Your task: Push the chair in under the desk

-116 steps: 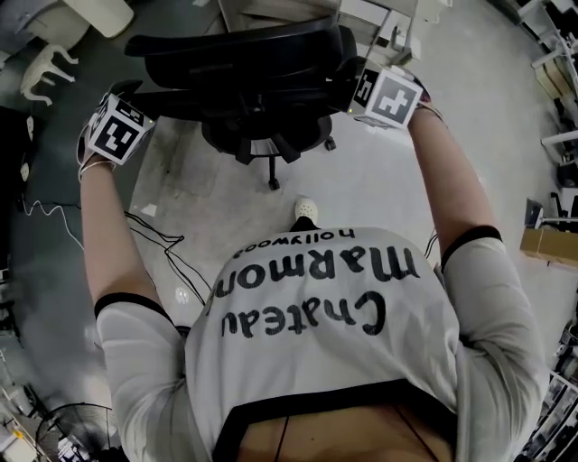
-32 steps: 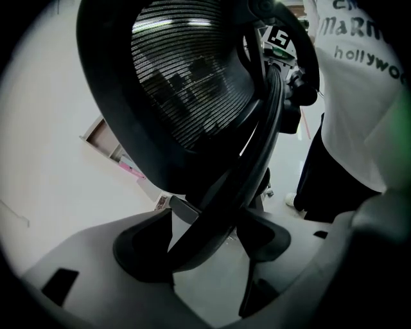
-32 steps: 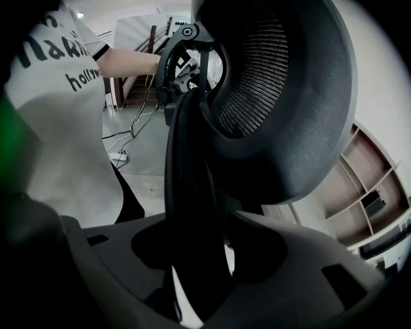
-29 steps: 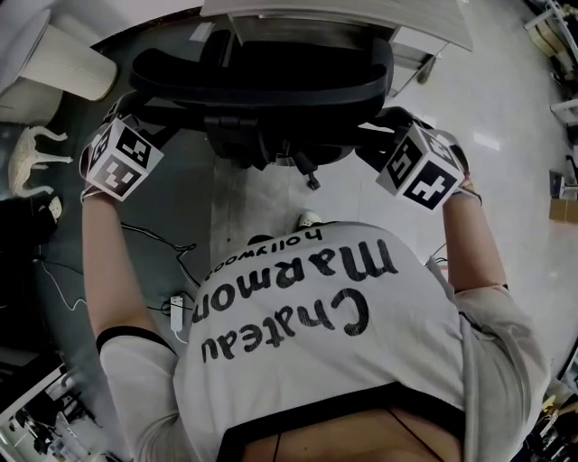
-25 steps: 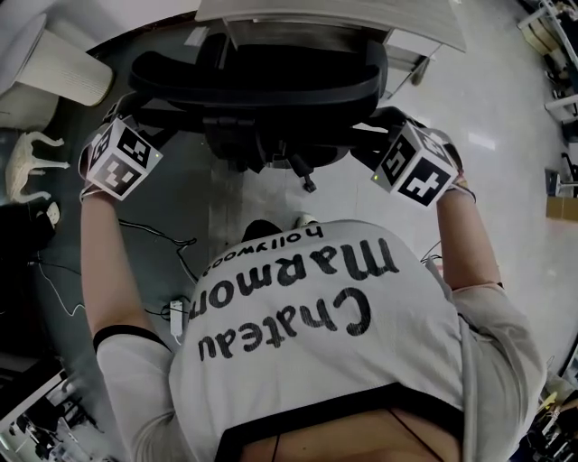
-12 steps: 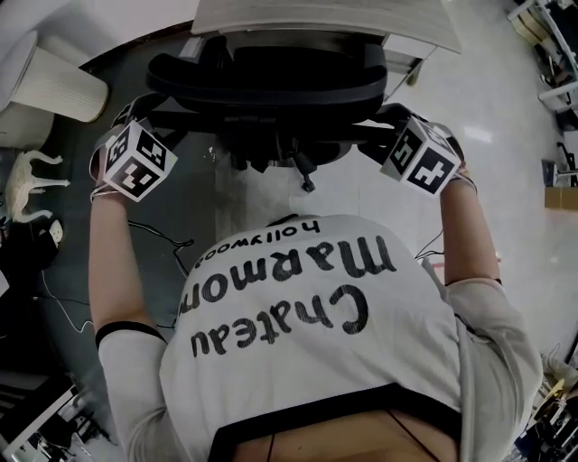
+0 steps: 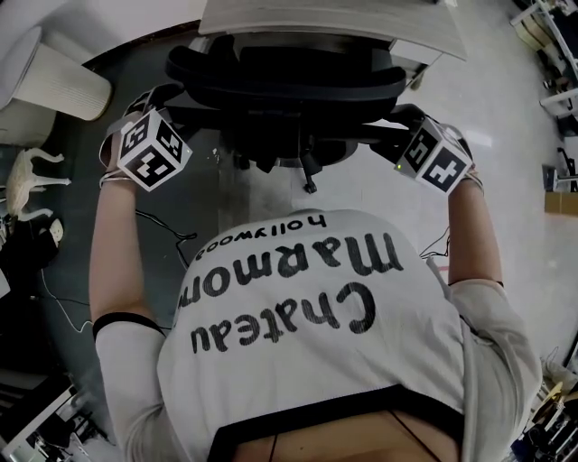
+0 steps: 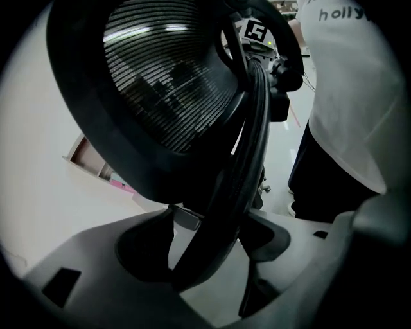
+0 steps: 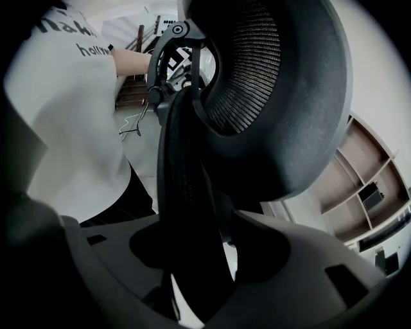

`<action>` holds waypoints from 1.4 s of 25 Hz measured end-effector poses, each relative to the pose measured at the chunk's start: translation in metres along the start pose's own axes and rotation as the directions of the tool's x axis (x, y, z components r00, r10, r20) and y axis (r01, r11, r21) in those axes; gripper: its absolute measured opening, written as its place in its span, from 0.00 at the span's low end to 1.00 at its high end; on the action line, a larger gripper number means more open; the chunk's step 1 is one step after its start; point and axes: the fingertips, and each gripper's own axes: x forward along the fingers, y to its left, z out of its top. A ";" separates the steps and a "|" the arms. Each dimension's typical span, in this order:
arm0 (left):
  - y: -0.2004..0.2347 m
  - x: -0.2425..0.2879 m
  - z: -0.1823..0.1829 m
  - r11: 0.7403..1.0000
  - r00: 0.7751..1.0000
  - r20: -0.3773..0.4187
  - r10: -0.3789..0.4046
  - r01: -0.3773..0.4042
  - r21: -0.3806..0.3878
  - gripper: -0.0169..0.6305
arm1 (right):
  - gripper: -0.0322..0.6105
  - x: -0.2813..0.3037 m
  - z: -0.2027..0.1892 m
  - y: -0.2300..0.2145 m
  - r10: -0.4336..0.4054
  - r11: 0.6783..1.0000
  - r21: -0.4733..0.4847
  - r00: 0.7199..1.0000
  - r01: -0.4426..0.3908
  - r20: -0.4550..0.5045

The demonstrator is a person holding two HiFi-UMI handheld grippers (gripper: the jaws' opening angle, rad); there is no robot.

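At the desk [image 7: 334, 23], left gripper [image 8: 205, 247] gapes round chair [image 7: 284, 77], right gripper [image 9: 202, 257] opens round it.

The floor [image 7: 506, 117] below you is pale on your right and darker grey on your left. The chair [image 7: 289, 81] stands on it, one wheel [image 7: 310, 188] visible. On the dark part lie thin cables [image 7: 167, 236], and further left stands a white animal figure [image 7: 32, 176]

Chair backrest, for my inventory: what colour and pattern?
Black ribbed mesh backrest; clearest in the left gripper view.
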 end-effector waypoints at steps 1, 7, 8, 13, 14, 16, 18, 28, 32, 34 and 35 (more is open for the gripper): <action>-0.001 0.005 0.002 1.000 1.000 -0.016 0.005 -0.004 0.024 0.50 | 0.42 0.000 -0.001 -0.002 0.001 1.000 -0.005 1.000 -0.001 0.001; -0.003 0.025 0.008 0.993 0.996 -0.076 0.053 -0.044 0.108 0.43 | 0.42 0.001 -0.009 -0.018 0.006 0.999 -0.034 1.000 -0.006 0.003; -0.004 0.025 0.011 0.994 0.997 -0.061 0.047 -0.041 0.101 0.43 | 0.42 0.000 -0.011 -0.021 0.004 0.999 -0.037 1.000 -0.004 0.002; -0.007 0.031 0.029 0.997 0.999 -0.037 0.018 -0.015 0.082 0.43 | 0.43 -0.003 -0.025 -0.036 0.022 0.999 -0.048 1.000 -0.022 0.007; -0.008 0.031 0.029 0.997 0.999 -0.037 0.014 -0.011 0.082 0.43 | 0.42 -0.003 -0.025 -0.035 0.029 0.998 -0.053 1.000 -0.028 0.006; -0.010 0.030 0.029 0.996 0.999 -0.033 0.012 -0.009 0.084 0.43 | 0.42 -0.005 -0.025 -0.032 0.027 0.998 -0.056 1.000 -0.027 0.009; -0.011 0.029 0.030 0.996 0.999 -0.032 0.014 -0.011 0.086 0.43 | 0.43 -0.006 -0.026 -0.032 0.017 0.999 -0.052 1.000 -0.016 0.018; -0.012 0.028 0.031 0.995 0.999 0.025 0.045 -0.047 0.091 0.43 | 0.52 -0.005 -0.027 -0.039 -0.097 0.995 -0.013 0.995 0.098 0.034; -0.009 0.026 0.030 0.995 0.994 0.094 0.054 -0.061 0.078 0.43 | 0.56 -0.003 -0.028 -0.042 -0.106 0.994 0.043 0.994 0.105 0.032; -0.005 0.022 0.020 0.995 0.993 0.098 0.070 -0.076 0.059 0.43 | 0.57 -0.005 -0.032 -0.044 -0.133 0.989 0.074 0.991 0.131 0.021; -0.002 0.017 0.012 0.995 0.993 0.091 0.080 -0.085 0.044 0.43 | 0.57 -0.007 -0.033 -0.045 -0.155 0.984 0.086 0.988 0.153 0.014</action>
